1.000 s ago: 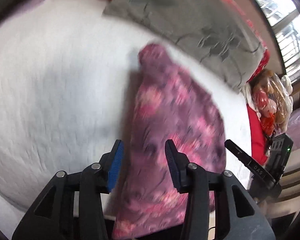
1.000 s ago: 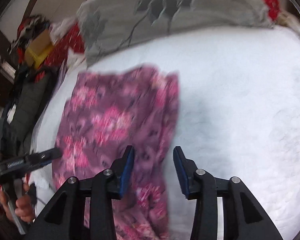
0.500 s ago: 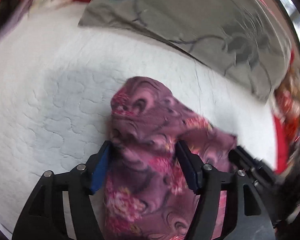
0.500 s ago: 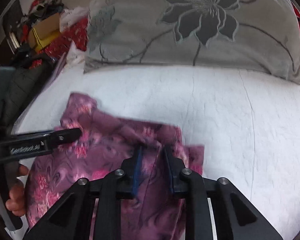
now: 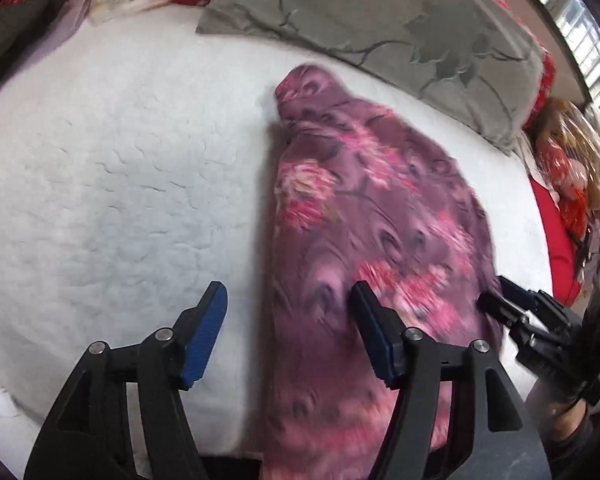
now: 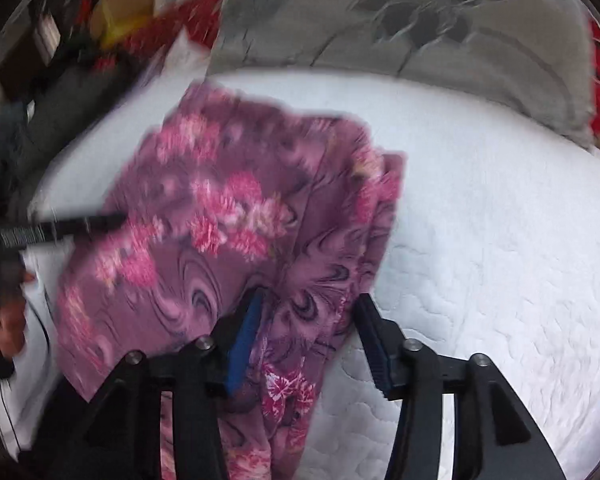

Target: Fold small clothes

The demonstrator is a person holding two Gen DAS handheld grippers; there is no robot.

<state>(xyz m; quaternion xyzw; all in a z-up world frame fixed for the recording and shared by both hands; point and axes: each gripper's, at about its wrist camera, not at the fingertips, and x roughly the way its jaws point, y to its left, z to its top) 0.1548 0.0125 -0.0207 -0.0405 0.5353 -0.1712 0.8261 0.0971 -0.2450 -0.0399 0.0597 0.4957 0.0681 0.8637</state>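
Lying lengthwise on the white quilted bed cover (image 5: 112, 184), the purple floral garment (image 5: 364, 216) runs away from both opening claws, its right edge between the right gripper (image 6: 308, 334), left gripper (image 5: 288, 322) straddling its left edge, neither pinching.

Daylight enters from the window (image 5: 588, 28), beyond the pillow (image 5: 400, 36), leaving the bed (image 5: 120, 168) bright and evenly lit. A soft shadow hugs the cloth (image 5: 372, 216). Motion blur smears the right wrist view most. Fisheye bends and darkens both views' edges.
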